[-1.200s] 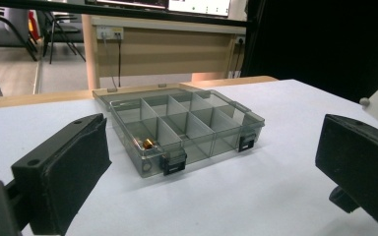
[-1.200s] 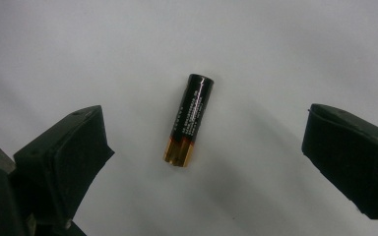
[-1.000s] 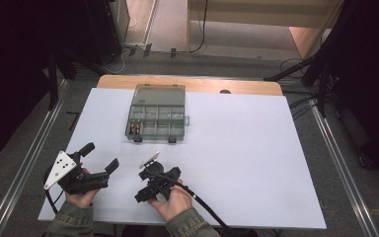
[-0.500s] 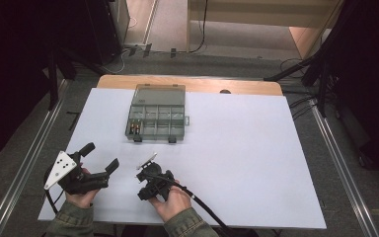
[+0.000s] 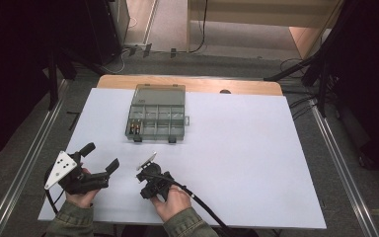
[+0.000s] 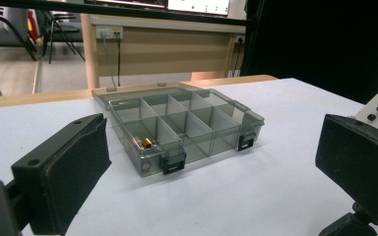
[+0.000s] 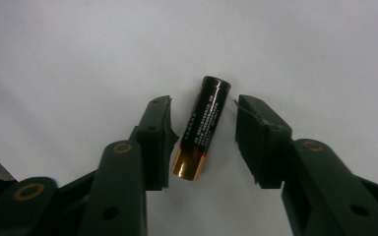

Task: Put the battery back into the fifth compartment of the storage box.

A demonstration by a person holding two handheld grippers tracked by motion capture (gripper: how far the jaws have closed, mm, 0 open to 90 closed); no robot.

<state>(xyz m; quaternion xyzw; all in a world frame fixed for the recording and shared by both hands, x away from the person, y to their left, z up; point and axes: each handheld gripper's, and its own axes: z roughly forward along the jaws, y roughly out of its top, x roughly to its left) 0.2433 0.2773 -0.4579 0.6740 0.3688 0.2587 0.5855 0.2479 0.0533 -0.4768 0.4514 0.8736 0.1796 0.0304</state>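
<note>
White tabletop (image 7: 325, 44): right gripper (image 7: 204, 125) jaws closing around battery (image 7: 202, 129), not gripping; left gripper (image 6: 211, 162) jaws apart.

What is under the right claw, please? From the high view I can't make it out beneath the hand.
Observer: A black battery with a gold end lies on the white table, between the jaws of the right claw.
Operator: Thank you. Is it gripped already?
Observer: Not yet. The jaws have just been closing, but a gap shows between the battery and one pad.
Operator: Does the compartment box hold anything?
Observer: Yes, the compartment box has a few batteries in one front corner compartment, under its closed clear lid.
</note>
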